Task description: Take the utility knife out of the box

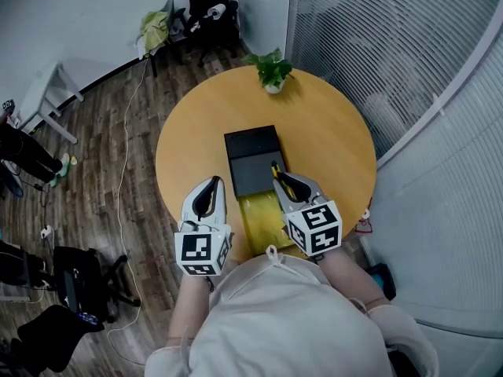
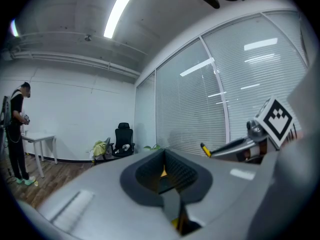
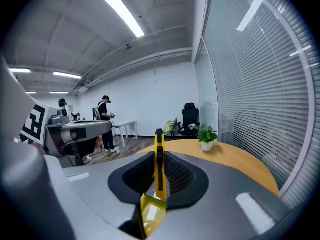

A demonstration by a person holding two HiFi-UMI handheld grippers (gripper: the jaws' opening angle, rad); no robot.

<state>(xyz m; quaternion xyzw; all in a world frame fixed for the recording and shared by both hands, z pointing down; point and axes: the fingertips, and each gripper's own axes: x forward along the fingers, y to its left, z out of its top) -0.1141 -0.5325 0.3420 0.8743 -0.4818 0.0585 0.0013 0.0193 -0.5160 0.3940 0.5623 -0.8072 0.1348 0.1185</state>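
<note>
My right gripper (image 1: 284, 182) is shut on a yellow and black utility knife (image 1: 277, 170), held just above the right edge of the black box (image 1: 253, 159) on the round wooden table (image 1: 330, 140). In the right gripper view the knife (image 3: 159, 161) stands on edge between the pads of the right gripper (image 3: 159, 179), its tip pointing away. The left gripper (image 1: 210, 190) hovers at the table's near edge, left of the box, with its jaws together and nothing in them. From the left gripper (image 2: 165, 184) view, the knife's tip (image 2: 204, 148) shows at the right.
A yellow translucent wrapper (image 1: 263, 217) lies between the box and the table's near edge, between both grippers. A small potted plant (image 1: 272, 71) stands at the table's far edge. Office chairs (image 1: 206, 10) and a cable are on the wooden floor beyond. Glass walls with blinds run along the right.
</note>
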